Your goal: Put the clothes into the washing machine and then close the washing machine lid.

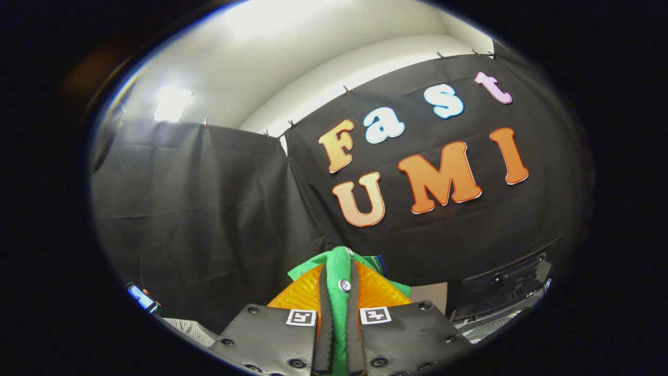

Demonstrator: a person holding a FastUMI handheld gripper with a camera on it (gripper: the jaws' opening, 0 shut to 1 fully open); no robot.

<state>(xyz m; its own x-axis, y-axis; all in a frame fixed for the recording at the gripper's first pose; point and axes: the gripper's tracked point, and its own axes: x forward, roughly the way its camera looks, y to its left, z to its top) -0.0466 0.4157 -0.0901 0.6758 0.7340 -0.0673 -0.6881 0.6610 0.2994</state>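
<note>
While my claw [338, 313] is lifted up toward the booth's black cloth wall [209, 209], both fingers are clamped on a green garment [338, 300] with a white button [344, 285], so it's pinched right between them and bunches up just past the tips. Going left to right: a phone-like thing with a lit screen [141, 297] sits low and off to the side, partly cut off, so can't say more. Next to it there's a bit of striped fabric [190, 330], mostly hidden behind my left finger. Plenty of open air ahead of the fingers before the cloth wall. Beyond my right finger is the washing machine [501, 303], dark lid [503, 284] standing open, though its edge is cut off and the tub is hard to make out.
</note>
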